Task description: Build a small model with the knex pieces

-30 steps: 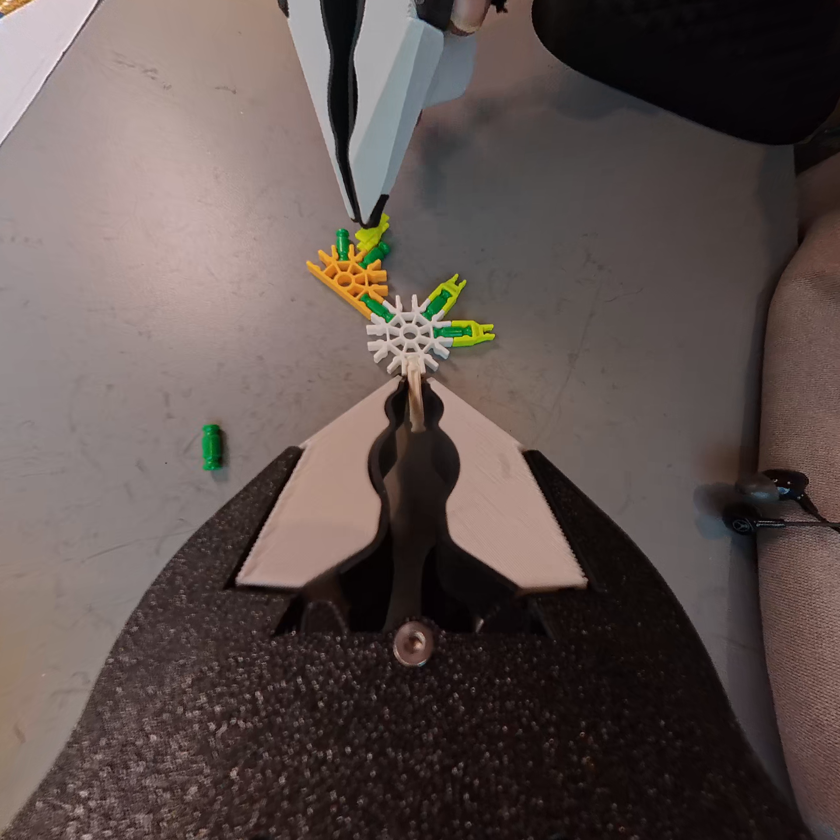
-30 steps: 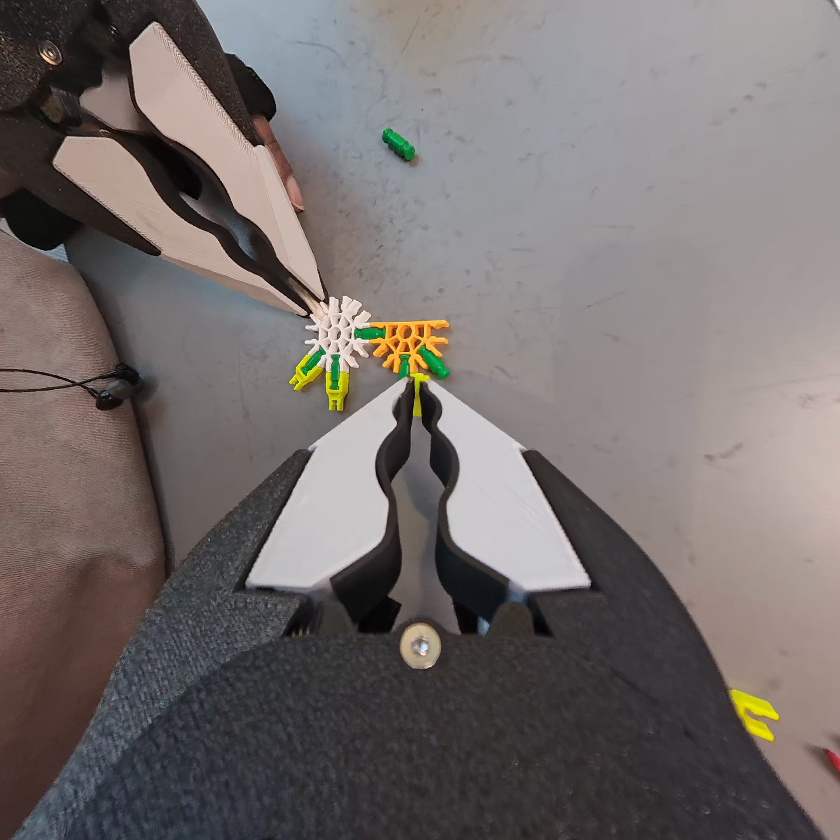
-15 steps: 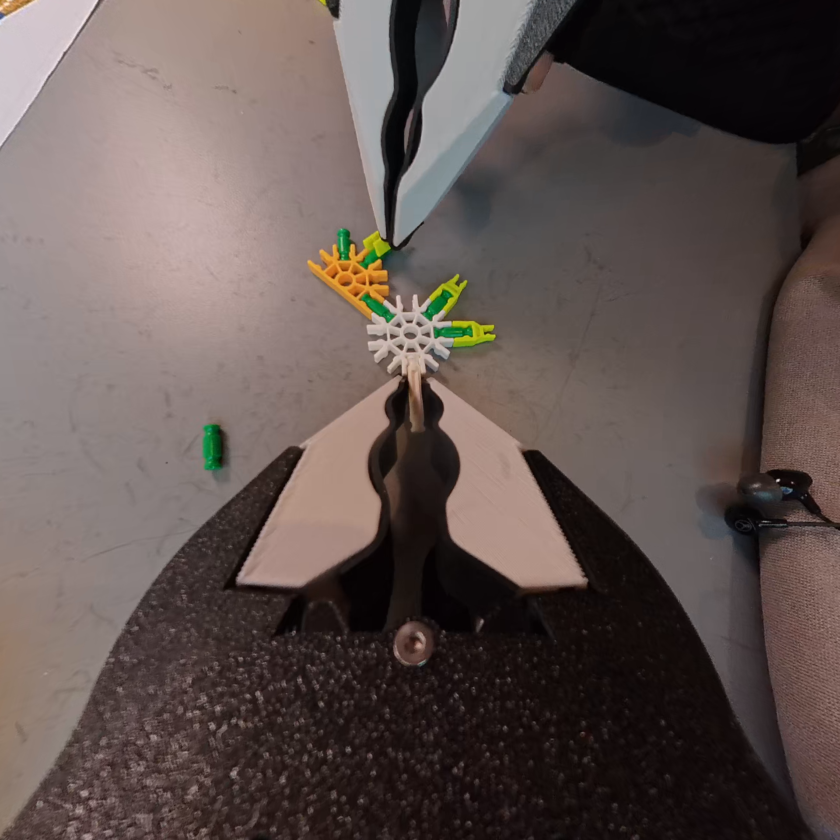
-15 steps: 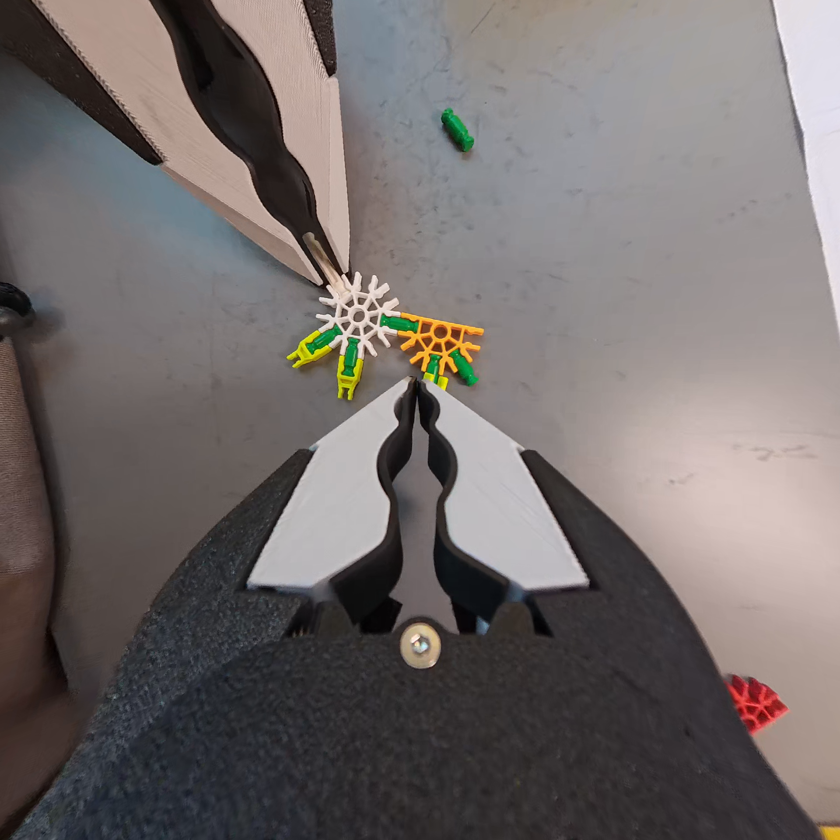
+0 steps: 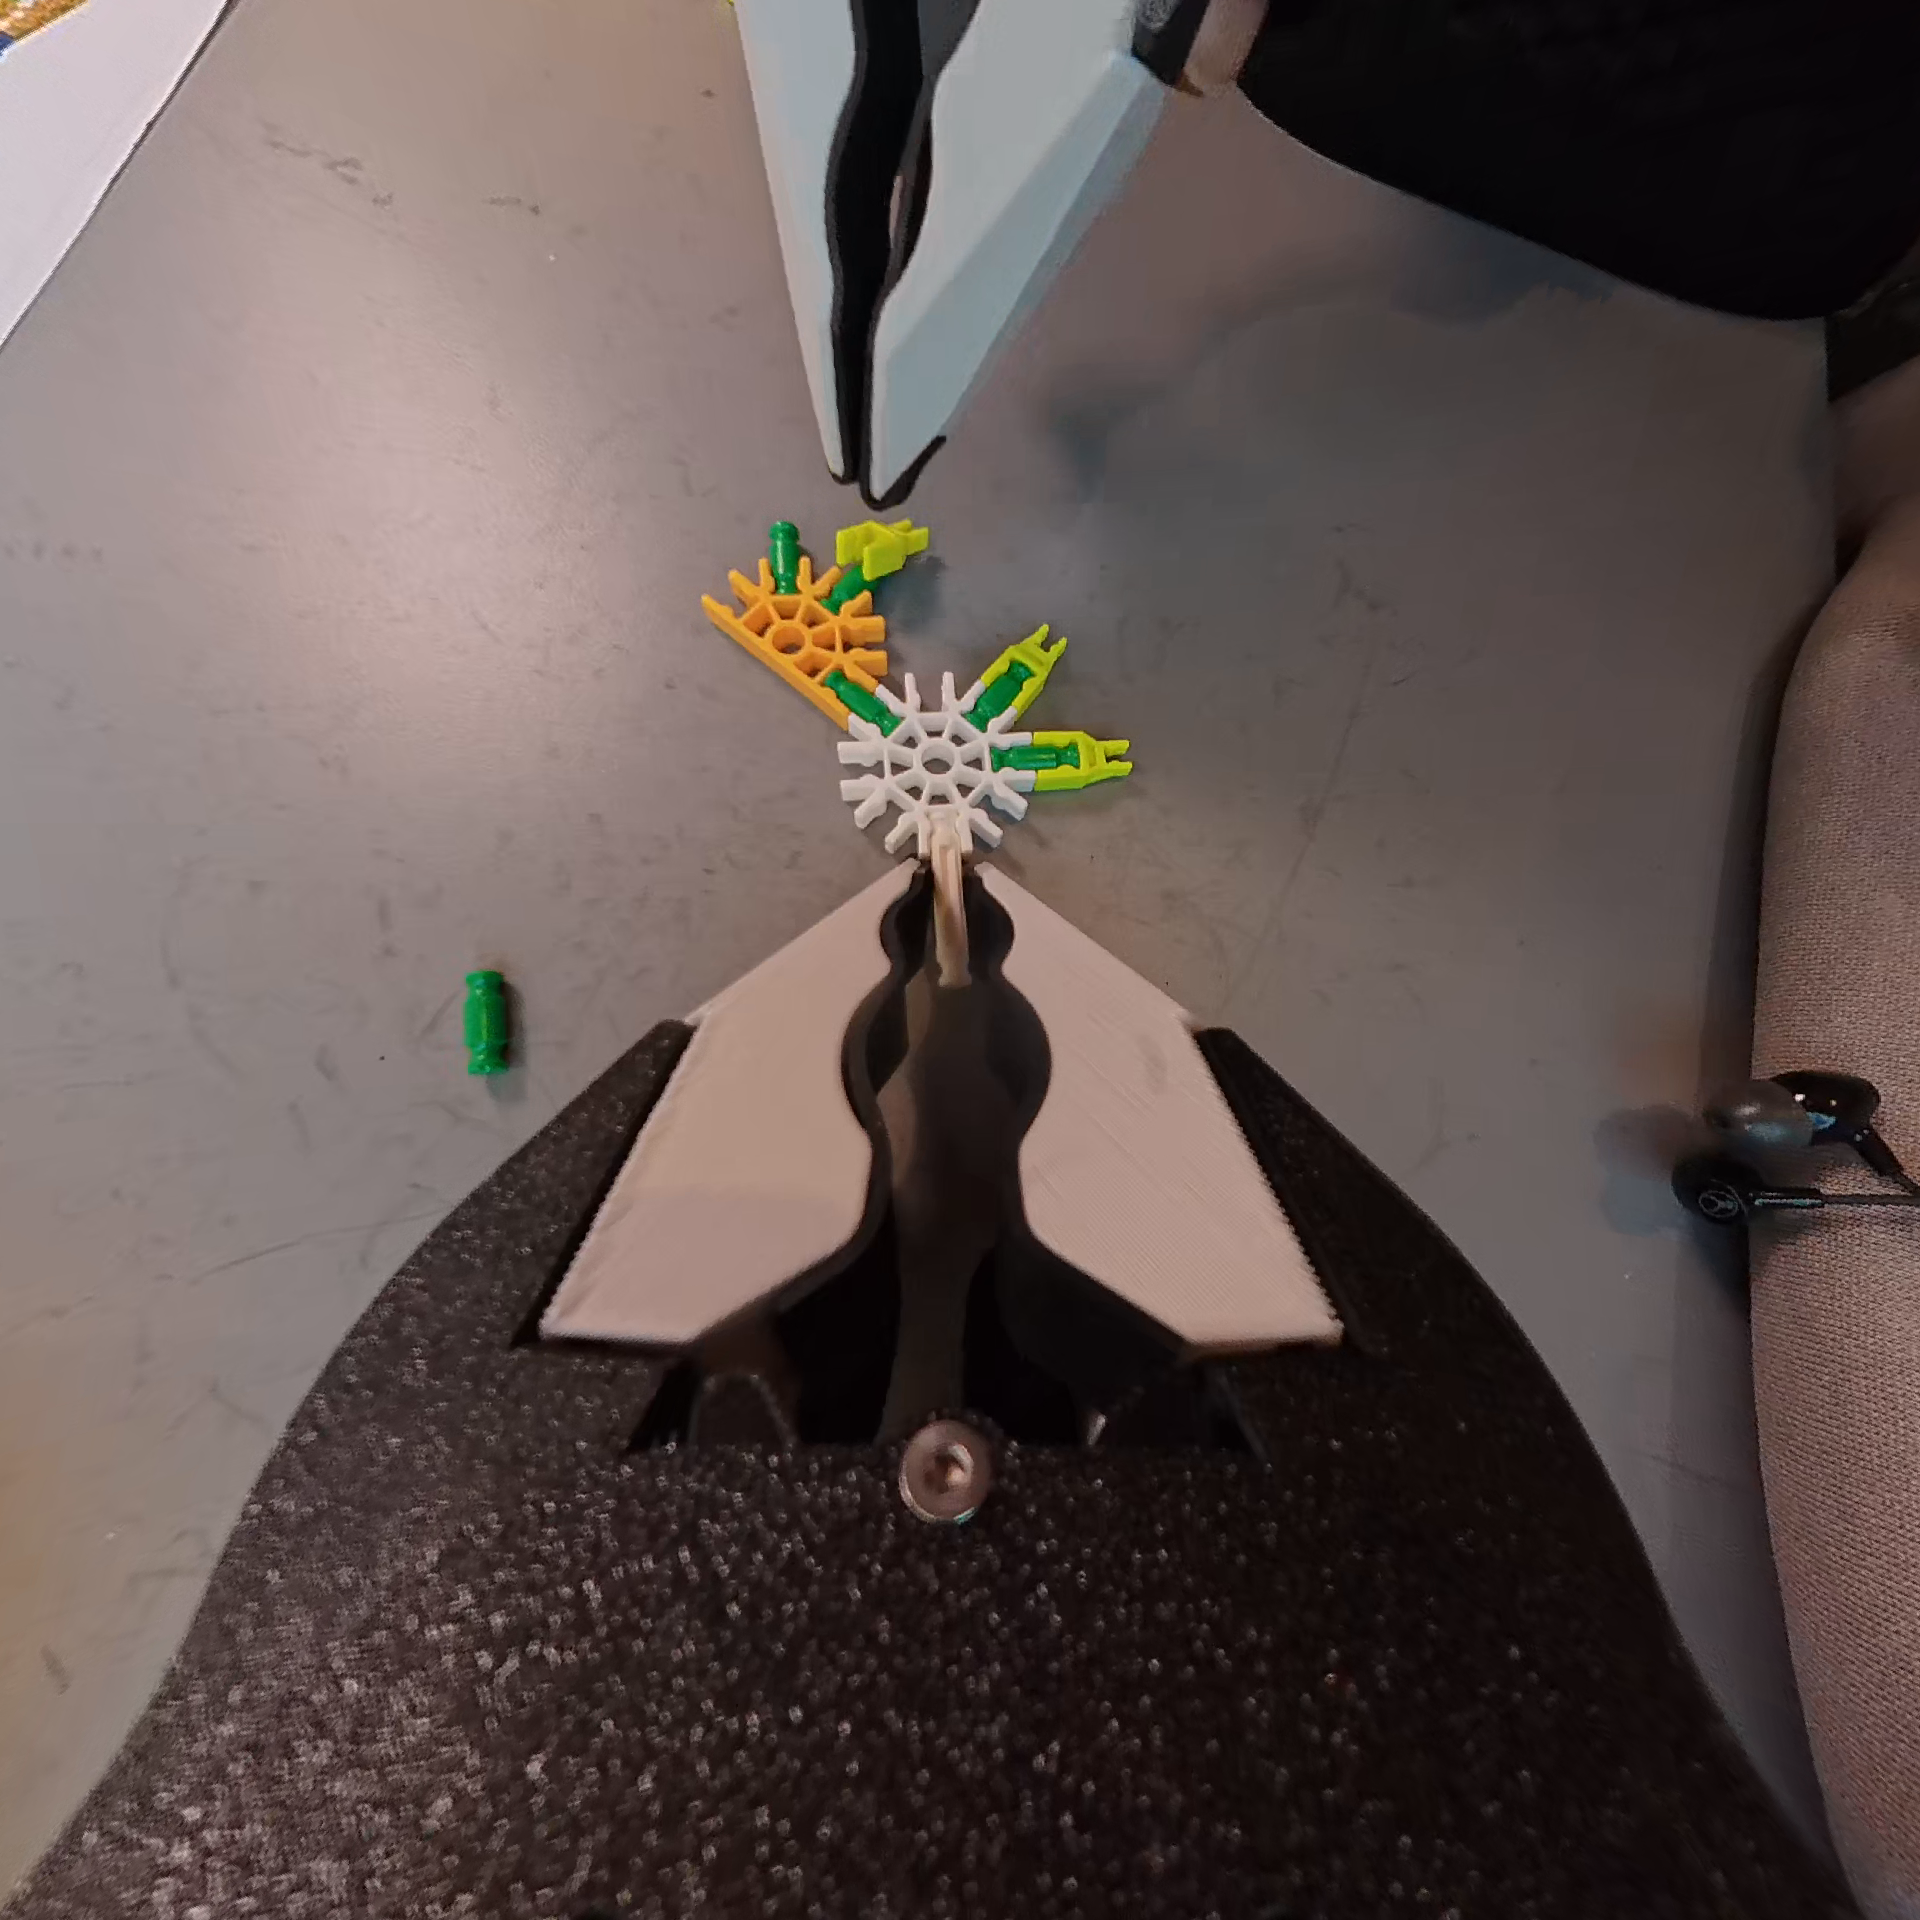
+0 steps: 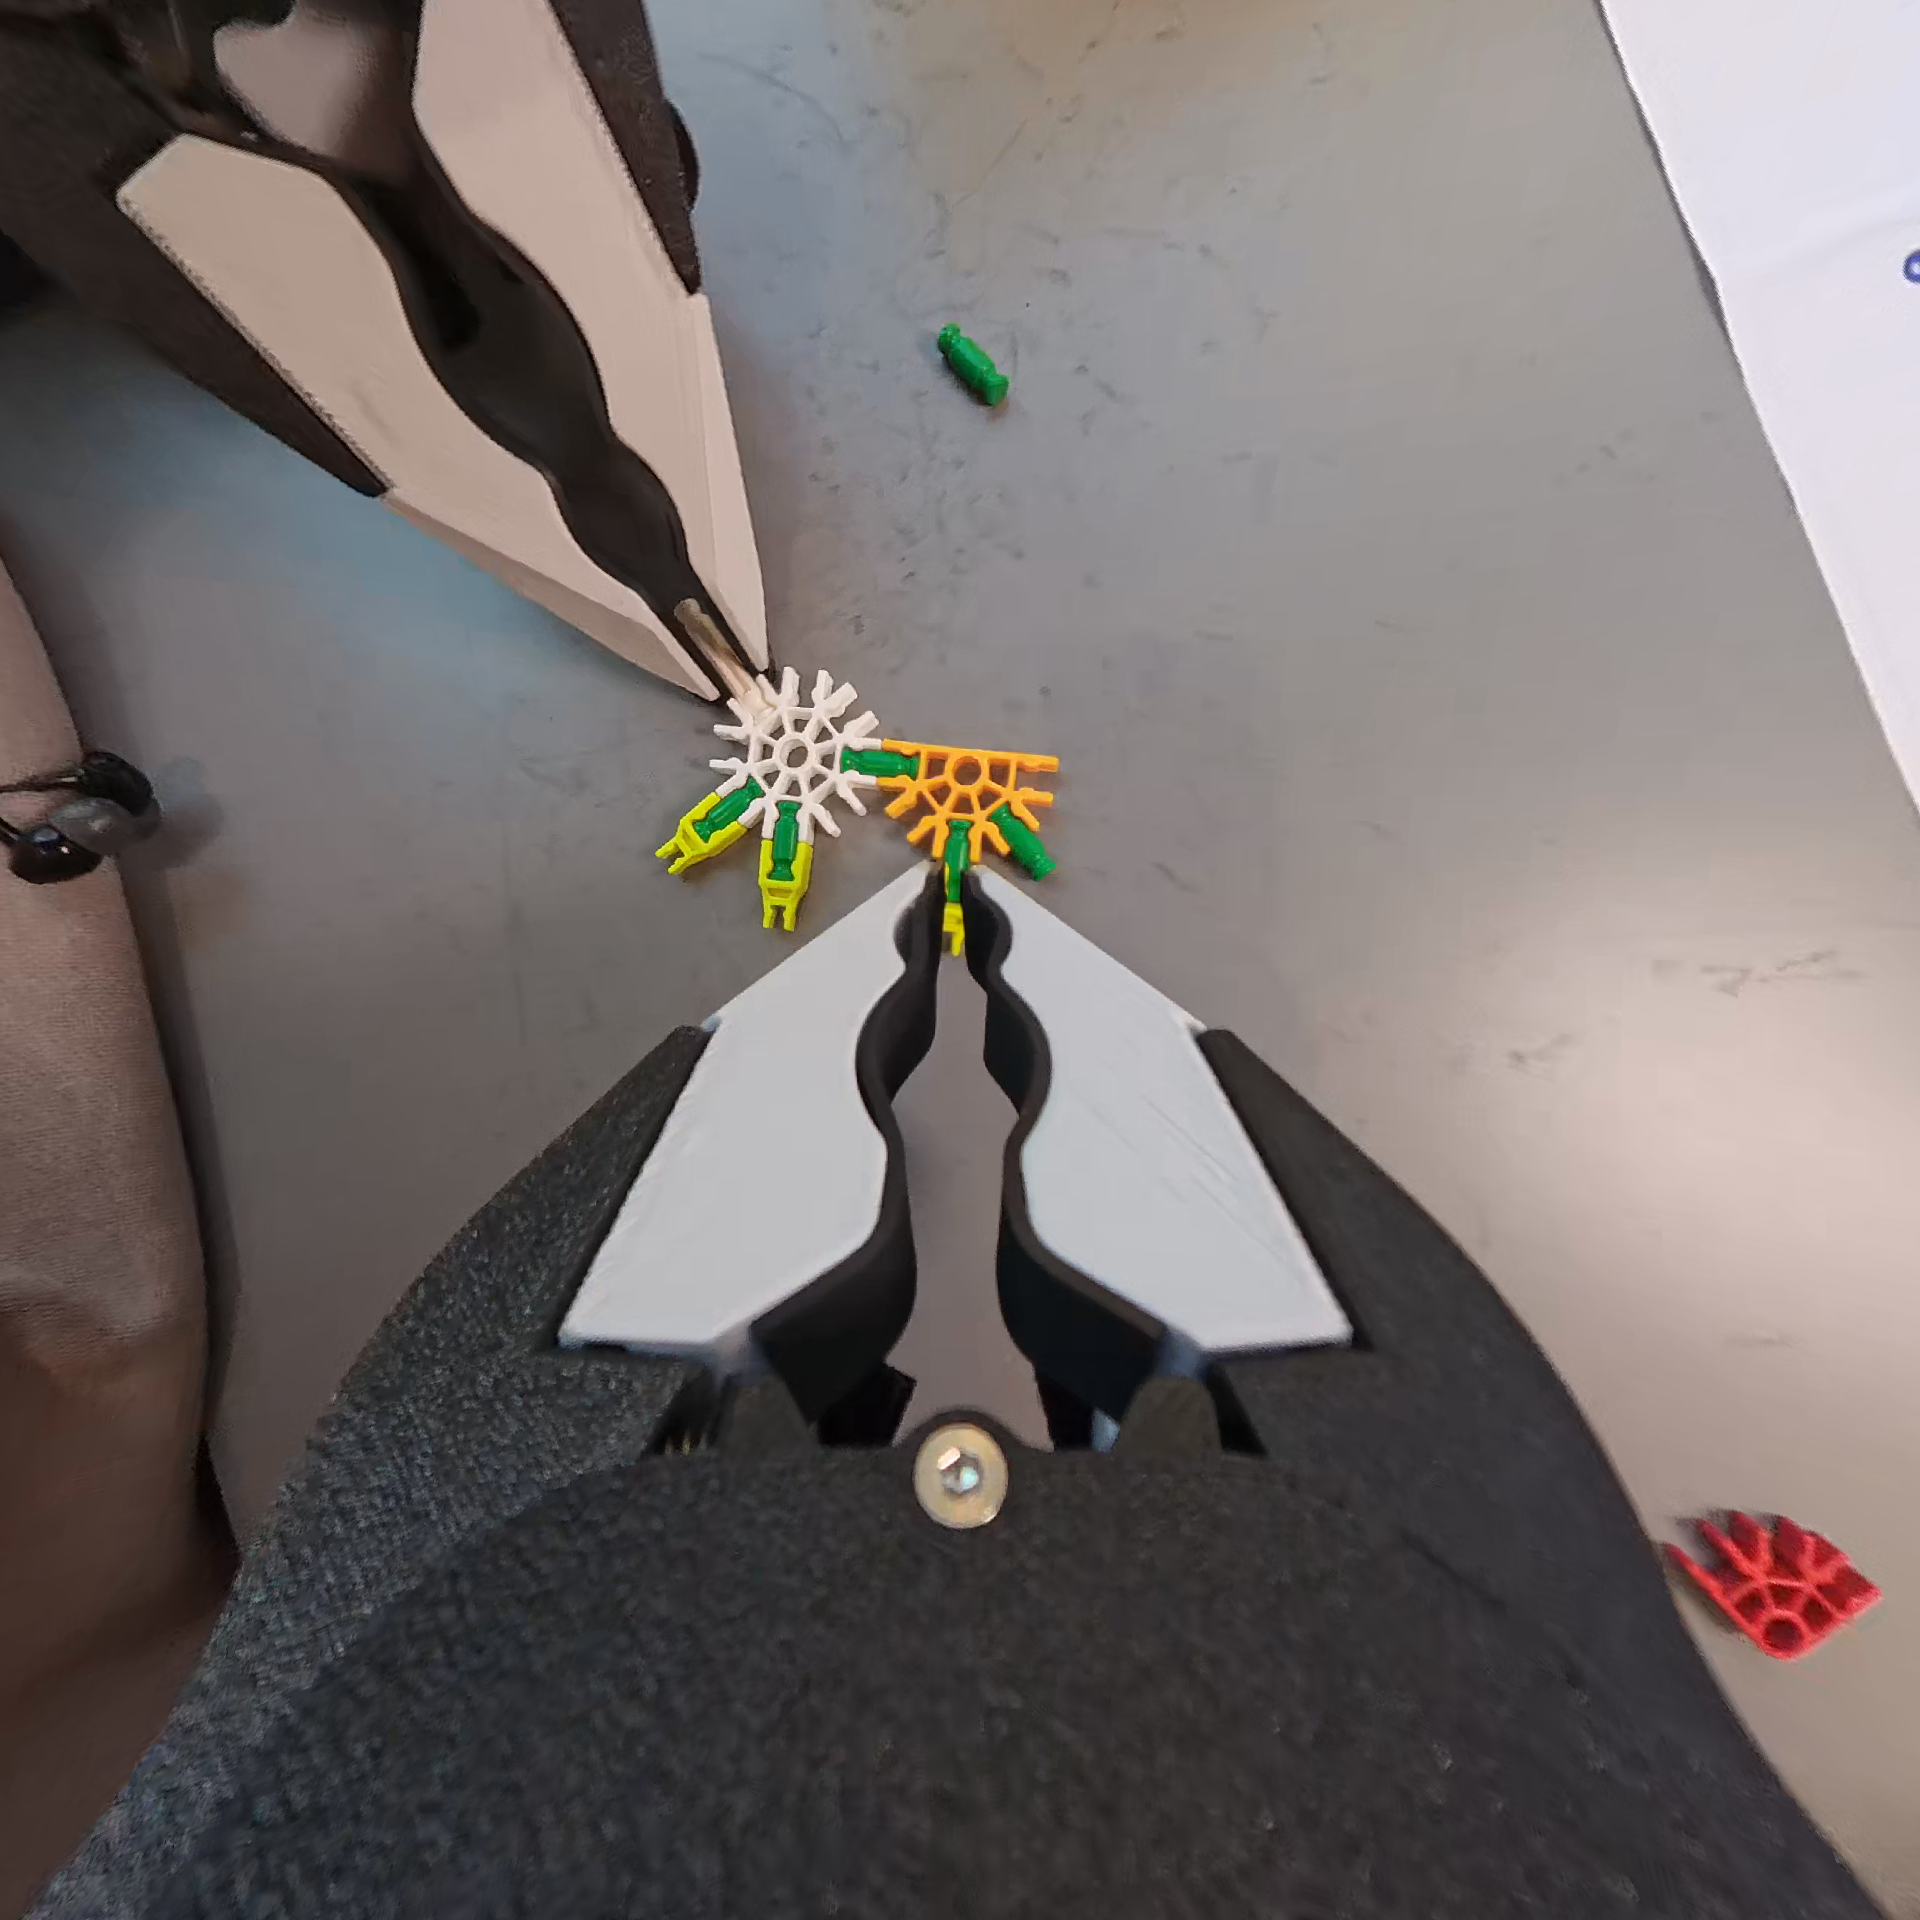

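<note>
L gripper [image 5: 940, 885]: jaws closed on a tan rod [image 5: 948, 925], pinched at the tips. The rod's far end was plugged into a white hub [image 5: 935, 764] lying flat on the grey table [image 5: 364, 623].

From the hub a green rod ran up-left into an orange hub [image 5: 795, 634]. Two more green rods on the white hub's right side each carried a yellow-green clip [image 5: 1081, 764]. The orange hub held two short green rods at its far side; one had a bare end, the other was capped by another clip [image 5: 881, 545].

R gripper [image 6: 948, 883]: fingers close together w/ only a thin slit at the tips. In the R wrist view that last clip showed through the slit; in the L wrist view the tips hung just behind the clip and looked clear of it. Couldn't tell if it was fully closed or touching the clip.

Farther out: a loose green rod [image 5: 486, 1023] lay well apart to the L gripper's left. A red hub [image 6: 1777, 1590] sat near the R gripper's right side. Black earbuds [image 5: 1766, 1143] rested at the table edge against beige fabric [image 5: 1849, 831]. A white sheet [image 6: 1818, 312] lay at the far edge.
</note>
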